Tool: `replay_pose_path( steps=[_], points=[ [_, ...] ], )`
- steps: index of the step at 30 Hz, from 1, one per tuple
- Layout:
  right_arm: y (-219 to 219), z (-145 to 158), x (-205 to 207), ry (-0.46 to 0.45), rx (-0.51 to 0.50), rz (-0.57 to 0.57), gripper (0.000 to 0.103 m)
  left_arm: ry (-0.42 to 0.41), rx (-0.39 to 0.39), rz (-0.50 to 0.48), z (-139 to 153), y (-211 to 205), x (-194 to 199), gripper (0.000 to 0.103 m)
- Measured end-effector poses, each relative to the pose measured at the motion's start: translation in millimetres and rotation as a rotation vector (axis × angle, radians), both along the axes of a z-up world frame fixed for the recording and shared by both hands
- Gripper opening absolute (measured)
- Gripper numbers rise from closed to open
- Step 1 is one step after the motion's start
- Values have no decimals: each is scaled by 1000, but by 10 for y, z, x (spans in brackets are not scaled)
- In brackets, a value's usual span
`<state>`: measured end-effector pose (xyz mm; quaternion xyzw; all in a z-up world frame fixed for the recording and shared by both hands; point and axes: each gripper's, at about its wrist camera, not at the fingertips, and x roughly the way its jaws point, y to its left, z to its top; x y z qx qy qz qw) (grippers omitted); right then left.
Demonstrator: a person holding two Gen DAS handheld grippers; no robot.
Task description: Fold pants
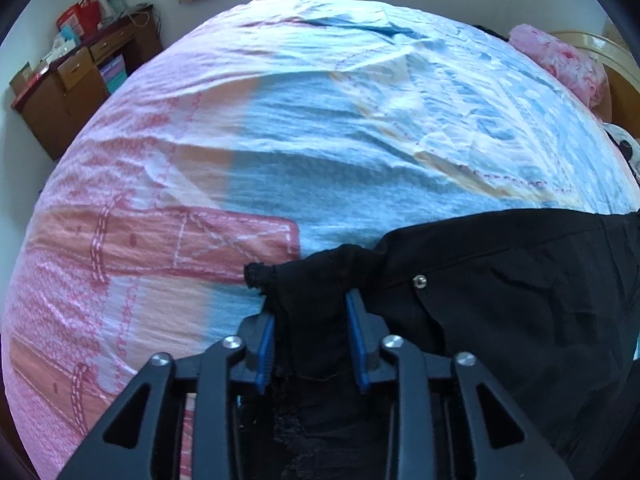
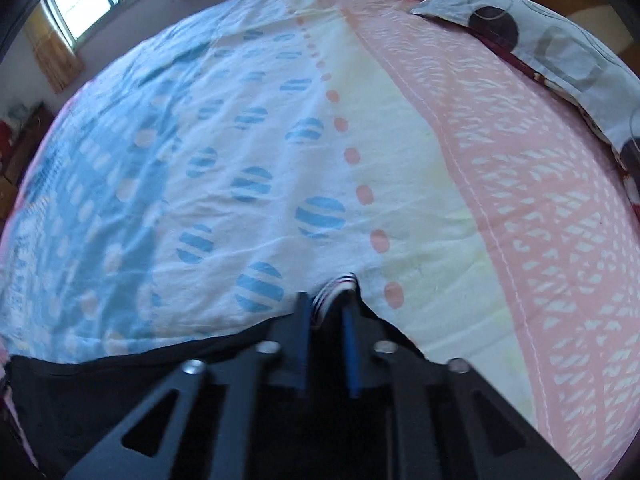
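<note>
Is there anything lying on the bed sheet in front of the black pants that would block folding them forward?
Nothing visible does. Beyond the black pants the bed sheet is bare in both views. The pillow and the pink blanket lie far off at the bed's edge. Both grippers already hold the fabric.

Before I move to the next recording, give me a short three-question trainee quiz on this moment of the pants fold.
1. True or false: the left gripper has black fabric between its fingers.
2. Multiple choice: the black pants lie on (A) a bare wooden table, (B) a patterned bedsheet, (C) a tiled floor.
3. Short answer: what shows just past the tips of the right gripper in the right wrist view?

Key:
1. True; a gathered edge of the pants sits between them.
2. B.
3. A small striped piece of fabric, with black cloth around the fingers.
</note>
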<state>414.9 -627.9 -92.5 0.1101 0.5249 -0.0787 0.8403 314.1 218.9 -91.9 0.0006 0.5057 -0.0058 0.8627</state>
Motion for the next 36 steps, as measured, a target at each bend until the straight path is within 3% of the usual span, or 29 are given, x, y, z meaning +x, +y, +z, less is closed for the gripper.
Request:
replay_pose_path(
  steps=[5,12,17,21,27,30,34,36],
  points=[
    [68,546,-484,-126,3,32,10,-93,-44,-5,289,51,-189,25],
    [136,1329,-1672,-325,20,73,9,-268,-130,-50,799,183,-801,25],
    [108,1498,-2632,-409,39,55,9,-333,-170,-71,928,237,-1244,25],
    [68,1378,-3300,-422,54,39,9,-358,-203,-98,893,276,-1633,25],
    [-23,928,-3991,-366,115,-20,9,-376,-225,-153,647,300,-2110,25],
    [8,701,-4206,-322,132,-35,10,-375,-192,-188,538,276,-2258,29],
    [9,495,-4372,-261,128,-57,10,-344,-84,-211,374,237,-2415,40],
    [19,460,-4437,-242,111,-81,18,-334,-50,-221,320,254,-2496,49]
  ],
)
